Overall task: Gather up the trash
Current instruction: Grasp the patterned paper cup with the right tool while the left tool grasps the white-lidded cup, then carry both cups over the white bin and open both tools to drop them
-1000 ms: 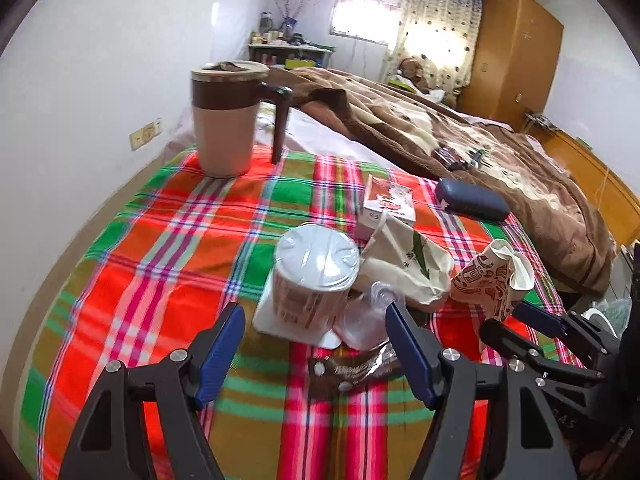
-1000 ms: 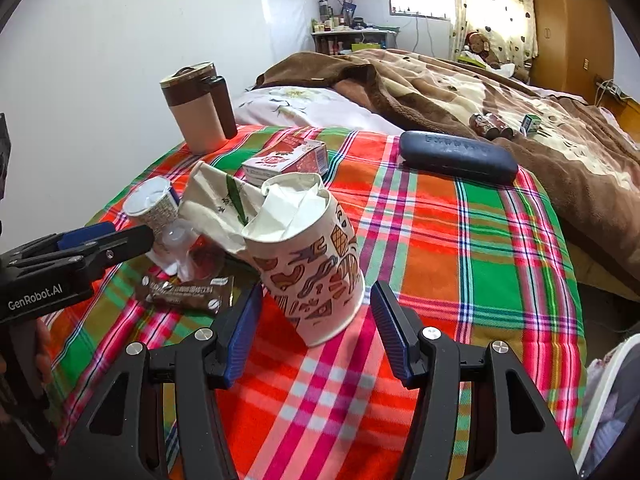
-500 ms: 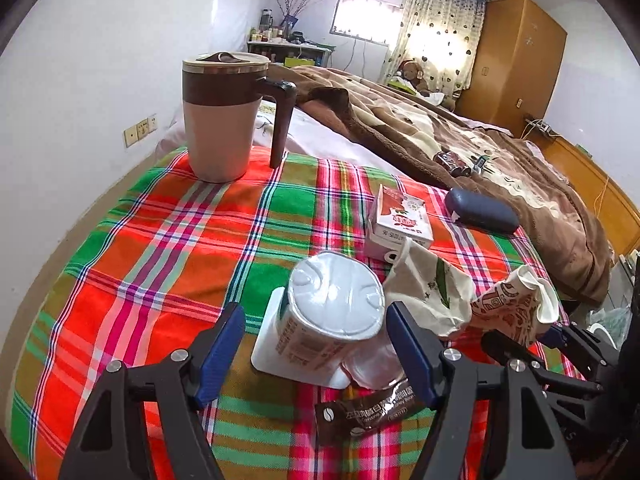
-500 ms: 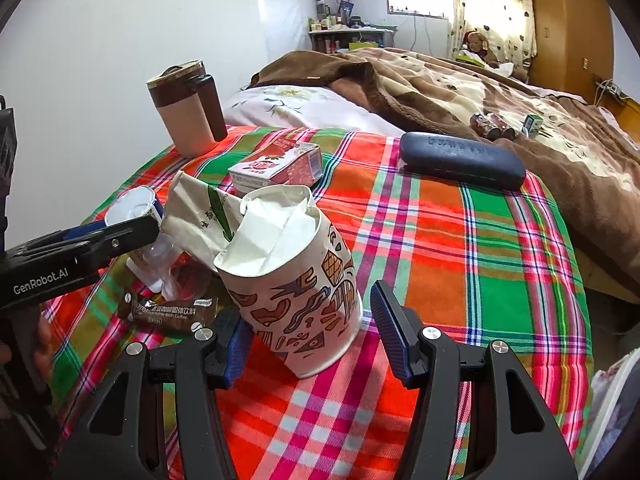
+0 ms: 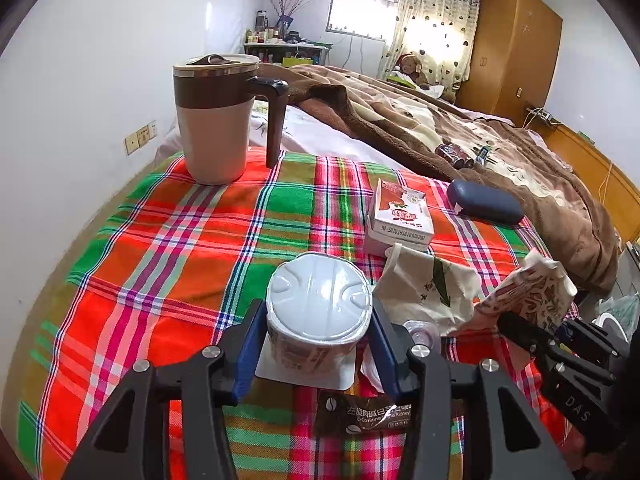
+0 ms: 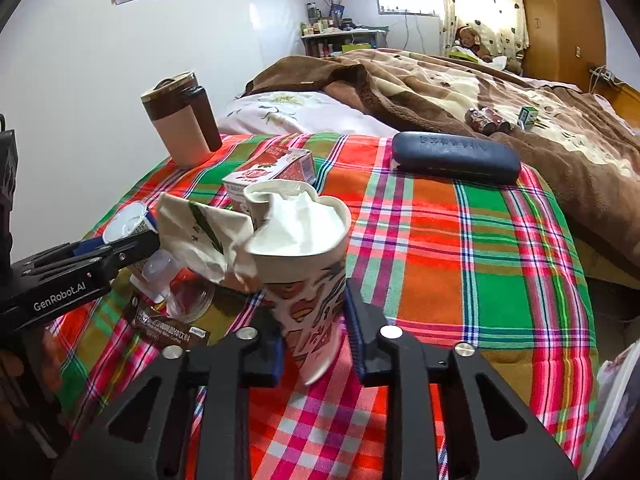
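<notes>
Two pieces are being clamped by closing fingers, the left gripper (image 5: pixel 316 342) on the sealed tub (image 5: pixel 318 312), the right gripper (image 6: pixel 314 338) on the crumpled paper cup (image 6: pixel 302 264), while wrappers are being left on the surface (image 6: pixel 460 264).

A tabletop under a red-green plaid cloth (image 5: pixel 192 240) carries a tall beige-and-brown lidded mug (image 5: pixel 216 120), a red-white drink carton (image 5: pixel 400 216), a dark blue oblong case (image 5: pixel 484 202), a white foil-lidded cup (image 5: pixel 318 312), a crumpled white paper bag (image 5: pixel 428 288), a brown coffee sachet (image 5: pixel 366 416).
</notes>
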{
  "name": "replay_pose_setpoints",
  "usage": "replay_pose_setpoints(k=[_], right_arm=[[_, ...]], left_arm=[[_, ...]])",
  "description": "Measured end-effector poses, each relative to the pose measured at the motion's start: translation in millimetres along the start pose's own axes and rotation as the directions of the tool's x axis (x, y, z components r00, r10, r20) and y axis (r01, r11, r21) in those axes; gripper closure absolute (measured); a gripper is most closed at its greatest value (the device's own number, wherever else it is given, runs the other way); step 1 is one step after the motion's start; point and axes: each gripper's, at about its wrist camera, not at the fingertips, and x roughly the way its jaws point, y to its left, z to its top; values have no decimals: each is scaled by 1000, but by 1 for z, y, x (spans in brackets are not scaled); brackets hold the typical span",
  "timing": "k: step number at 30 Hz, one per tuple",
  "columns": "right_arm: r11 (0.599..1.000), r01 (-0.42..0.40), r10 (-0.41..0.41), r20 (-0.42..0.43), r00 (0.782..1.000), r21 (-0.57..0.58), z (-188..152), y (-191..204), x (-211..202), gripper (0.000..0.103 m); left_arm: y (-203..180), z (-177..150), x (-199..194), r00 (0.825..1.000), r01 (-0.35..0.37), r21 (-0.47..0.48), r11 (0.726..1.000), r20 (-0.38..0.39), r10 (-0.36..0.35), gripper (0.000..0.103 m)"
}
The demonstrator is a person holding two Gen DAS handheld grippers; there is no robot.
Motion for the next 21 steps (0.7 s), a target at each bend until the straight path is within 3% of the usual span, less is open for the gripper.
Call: replay_pose_setpoints(k=[2,21], right_arm=[[1000,-5,5,2,1000,2,-1,-1,-1,87],[998,-3,-1,58,998,56,-8,-11,-30,88]], left_arm=[[0,-1,-2,1000,-11,2,1000,2,11,54],[0,-19,-57,998,-32,-18,999,51,33,54]])
